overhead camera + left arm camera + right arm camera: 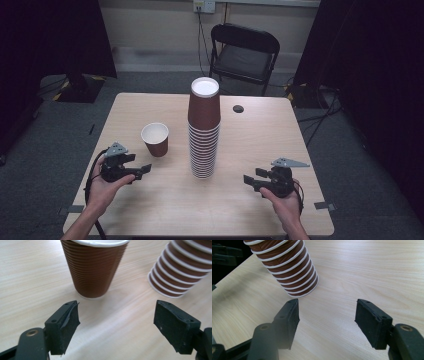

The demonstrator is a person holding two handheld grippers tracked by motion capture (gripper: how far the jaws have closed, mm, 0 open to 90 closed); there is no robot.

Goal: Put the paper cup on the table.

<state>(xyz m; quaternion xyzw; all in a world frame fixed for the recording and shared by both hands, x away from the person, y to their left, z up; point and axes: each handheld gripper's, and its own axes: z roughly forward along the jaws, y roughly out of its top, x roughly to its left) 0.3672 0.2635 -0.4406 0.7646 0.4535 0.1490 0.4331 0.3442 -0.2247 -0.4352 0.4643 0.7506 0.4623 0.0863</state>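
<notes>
We are working with a tall stack of cups [203, 131] standing upright near the middle of the table [250, 200], and a single cup [155, 139] standing upright at about nine o'clock from it, close by but not touching. The step in hand, as we judge it, is taking hold of that single cup with the left gripper [141, 170], which is resting low at about seven o'clock from the cup.

To do it well, we are aiming to bring the jaws in level around the ribbed wall somewhere mid-height, one jaw on each side, and to close gently: paper cups crush and tip easily. We are also minding the stack, since a nudge could topple it.

In the left gripper view the left gripper [116, 322] is standing wide apart, holding nothing and touching nothing, with the single cup [93, 267] just ahead at twelve o'clock and the stack [180, 267] at two o'clock. The right gripper [327, 320] is likewise spread wide and empty, near the foot of the stack [287, 267], which is sitting at eleven o'clock from it. In the high view the right gripper [252, 181] is waiting at about four o'clock from the stack.
</notes>
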